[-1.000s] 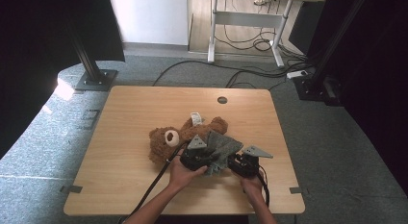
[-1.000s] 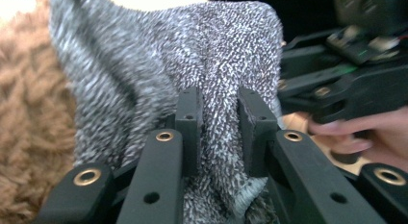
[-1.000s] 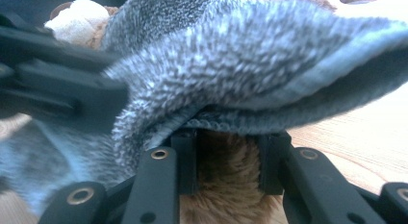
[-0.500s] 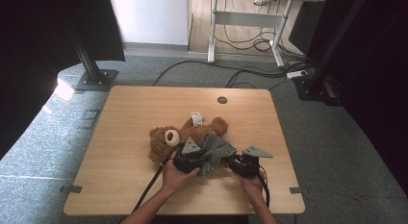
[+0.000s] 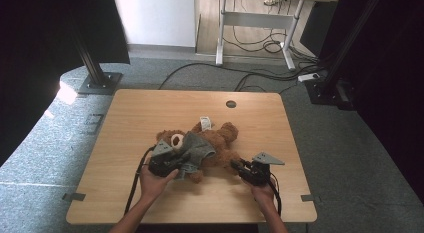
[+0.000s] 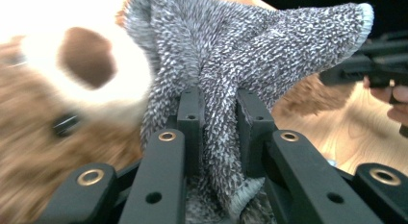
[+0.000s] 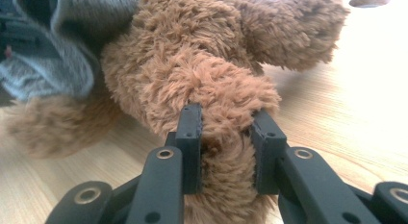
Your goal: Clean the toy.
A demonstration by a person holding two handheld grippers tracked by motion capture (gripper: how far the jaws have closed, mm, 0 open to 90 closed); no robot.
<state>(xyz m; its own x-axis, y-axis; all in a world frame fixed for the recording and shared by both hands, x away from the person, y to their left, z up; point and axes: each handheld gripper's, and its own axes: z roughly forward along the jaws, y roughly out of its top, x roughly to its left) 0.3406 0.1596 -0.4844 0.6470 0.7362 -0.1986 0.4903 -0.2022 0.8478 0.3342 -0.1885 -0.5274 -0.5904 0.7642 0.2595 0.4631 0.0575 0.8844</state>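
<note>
A brown teddy bear (image 5: 223, 141) lies on its back on the wooden table (image 5: 150, 110), head to the left. A grey knitted garment (image 5: 198, 148) is draped over its chest. My left gripper (image 5: 176, 165) is shut on a fold of that knit, which runs between the jaws in the left gripper view (image 6: 219, 106), with the bear's pale snout (image 6: 86, 65) just beyond. My right gripper (image 5: 236, 166) is shut on a furry bear leg (image 7: 216, 96), the gripper (image 7: 226, 123) squeezing the plush. The grey garment (image 7: 62, 46) shows at the upper left there.
A white label (image 5: 204, 123) sticks up from the bear. A round cable hole (image 5: 230, 103) sits near the table's far edge. Cables trail from both grippers toward the front edge. Black stands (image 5: 97, 80) and a desk frame (image 5: 252, 23) stand on the floor beyond.
My left gripper has moved left with the grey garment, drawing it over the bear toward its head. The right gripper has stayed put on the leg.
</note>
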